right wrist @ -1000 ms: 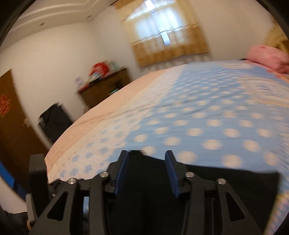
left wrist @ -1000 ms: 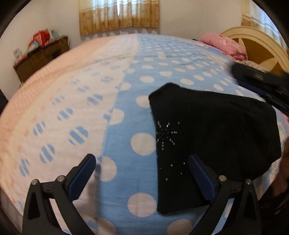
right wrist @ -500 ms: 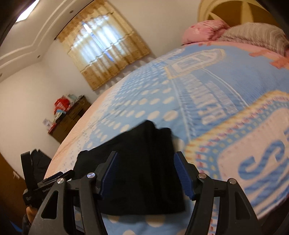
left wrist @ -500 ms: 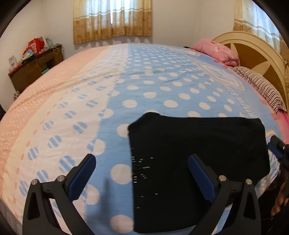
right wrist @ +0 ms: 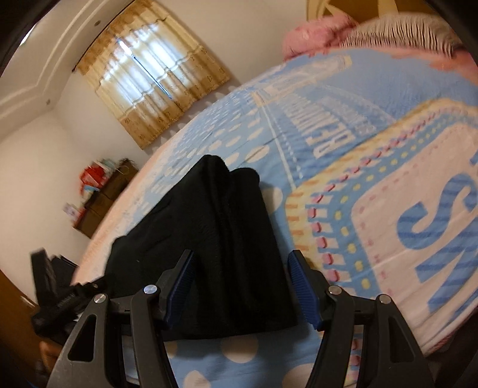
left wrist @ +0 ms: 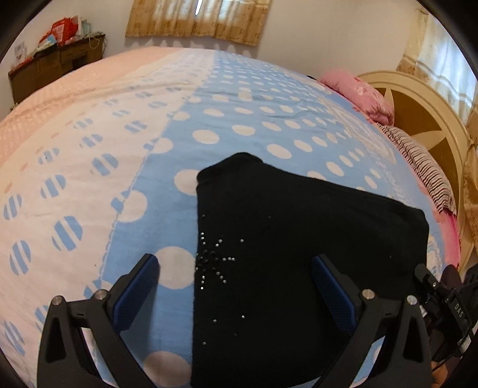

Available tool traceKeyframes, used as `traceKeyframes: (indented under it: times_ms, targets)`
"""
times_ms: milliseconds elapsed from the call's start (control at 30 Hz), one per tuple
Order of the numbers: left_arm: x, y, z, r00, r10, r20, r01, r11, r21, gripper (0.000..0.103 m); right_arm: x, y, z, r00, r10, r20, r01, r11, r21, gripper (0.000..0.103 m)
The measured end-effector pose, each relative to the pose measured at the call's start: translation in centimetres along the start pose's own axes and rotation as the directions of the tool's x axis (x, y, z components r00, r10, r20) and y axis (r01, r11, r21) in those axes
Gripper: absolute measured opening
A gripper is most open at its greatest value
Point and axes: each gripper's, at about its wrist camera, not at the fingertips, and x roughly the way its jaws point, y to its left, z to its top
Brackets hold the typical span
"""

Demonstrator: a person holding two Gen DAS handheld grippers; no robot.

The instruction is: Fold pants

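Observation:
The black pants lie folded in a flat rectangle on the blue dotted bedspread, with a small rhinestone star near their left edge. My left gripper is open and empty, hovering over the near end of the pants. My right gripper is open and empty above the pants at their right end. The right gripper also shows in the left wrist view at the lower right edge. The left gripper shows in the right wrist view at the lower left.
A pink pillow, a striped pillow and a cream headboard are at the right. A wooden cabinet with clutter stands at the far left wall. Curtains hang behind the bed.
My right gripper let go of the pants, opened and drew back to their right end. My left gripper stayed open and shifted slightly over the near end. The pants now lie flat.

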Motion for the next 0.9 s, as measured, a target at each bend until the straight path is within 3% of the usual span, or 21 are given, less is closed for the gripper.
traceKeyframes:
  times_ms: [67, 200, 367, 533, 733, 900]
  targets:
    - [0.0, -0.3, -0.2, 1.0, 0.012, 0.006, -0.012, 1.0, 0.015, 0.103, -0.5, 0.3, 0.0, 0.998, -0.043, 0.036, 0.044, 0.999, -0.031, 0.066]
    - [0.0, -0.3, -0.5, 0.999, 0.023, 0.033, -0.024, 1.0, 0.017, 0.103, 0.3, -0.2, -0.5, 1.0, 0.016, -0.007, -0.016, 1.0, 0.022, 0.067]
    - [0.2, -0.5, -0.7, 0.999, 0.034, 0.036, -0.035, 0.999, 0.029, 0.103, 0.8, 1.0, -1.2, 0.999, -0.038, -0.013, 0.037, 0.998, -0.052, 0.067]
    - [0.2, -0.7, -0.6, 0.999, 0.032, 0.003, -0.032, 0.999, 0.026, 0.103, 1.0, 0.0, -1.0, 1.0, -0.004, -0.027, 0.004, 1.0, -0.008, 0.069]
    - [0.4, -1.8, -1.0, 1.0, 0.023, -0.011, -0.022, 0.997, 0.073, 0.103, 1.7, 2.5, -1.4, 0.998, -0.049, -0.048, 0.044, 0.993, -0.106, 0.091]
    - [0.5, -2.0, -1.0, 1.0, 0.027, -0.01, -0.026, 0.996, 0.088, 0.102, 2.5, 4.0, -1.7, 0.99, -0.124, -0.064, 0.11, 0.977, -0.18, 0.095]
